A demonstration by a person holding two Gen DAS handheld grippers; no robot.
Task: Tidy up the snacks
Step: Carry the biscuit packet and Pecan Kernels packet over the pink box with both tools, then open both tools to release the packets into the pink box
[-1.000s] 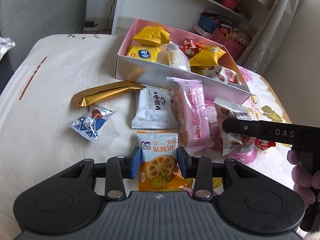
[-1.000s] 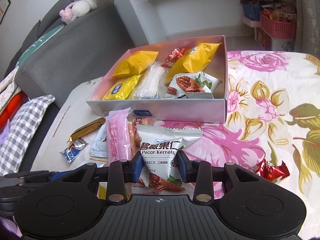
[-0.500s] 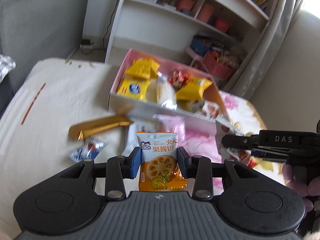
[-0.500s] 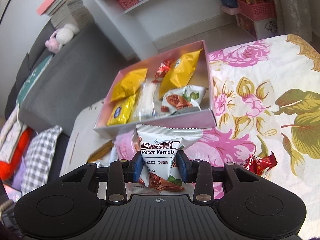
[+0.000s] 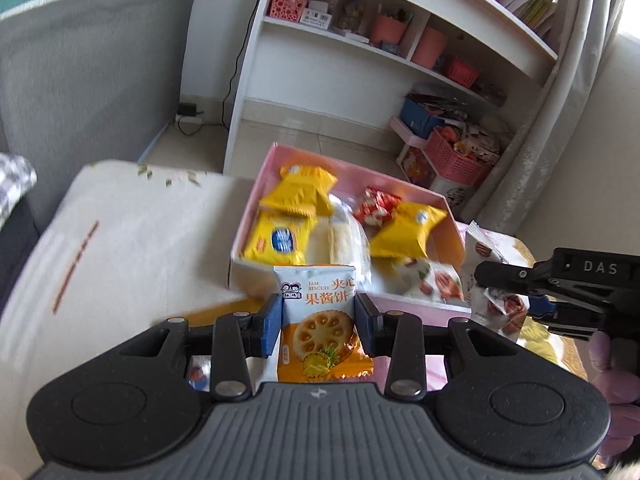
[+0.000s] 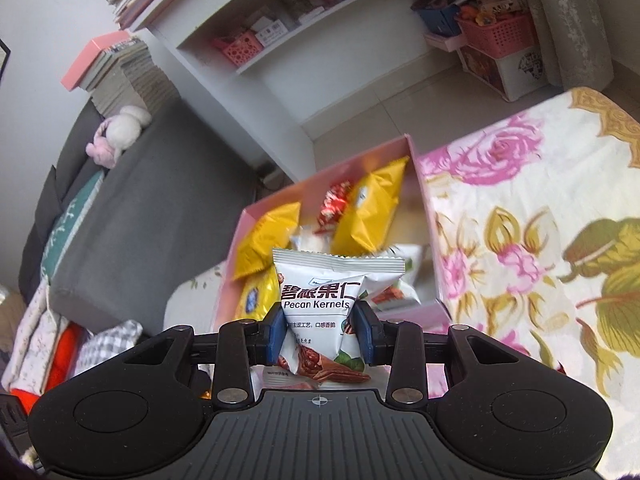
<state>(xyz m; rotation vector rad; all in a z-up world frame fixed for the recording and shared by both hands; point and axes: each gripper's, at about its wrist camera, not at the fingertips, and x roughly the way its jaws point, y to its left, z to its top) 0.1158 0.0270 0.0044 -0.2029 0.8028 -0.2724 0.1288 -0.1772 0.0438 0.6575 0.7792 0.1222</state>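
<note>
My left gripper (image 5: 318,320) is shut on a white and orange jam biscuit packet (image 5: 320,320), held upright above the table, short of the pink box (image 5: 256,192). The box holds several yellow packets (image 5: 408,230), a red candy (image 5: 376,206) and a pecan packet (image 5: 438,284). My right gripper (image 6: 320,330) is shut on a white pecan kernels packet (image 6: 324,300), lifted in front of the same pink box (image 6: 424,200). In the left wrist view the right gripper (image 5: 504,280) shows at the right edge with that pecan packet (image 5: 490,276).
The table wears a white and floral cloth (image 6: 520,240). A grey sofa (image 5: 80,80) stands left of it, a white shelf unit (image 5: 360,40) behind, with pink baskets (image 5: 456,156) on the floor. A person's hand (image 5: 612,368) holds the right gripper.
Both grippers have risen off the table with their packets and come nearer the pink box. The right gripper rolled, so its view now tilts. The loose snacks on the cloth dropped out of sight.
</note>
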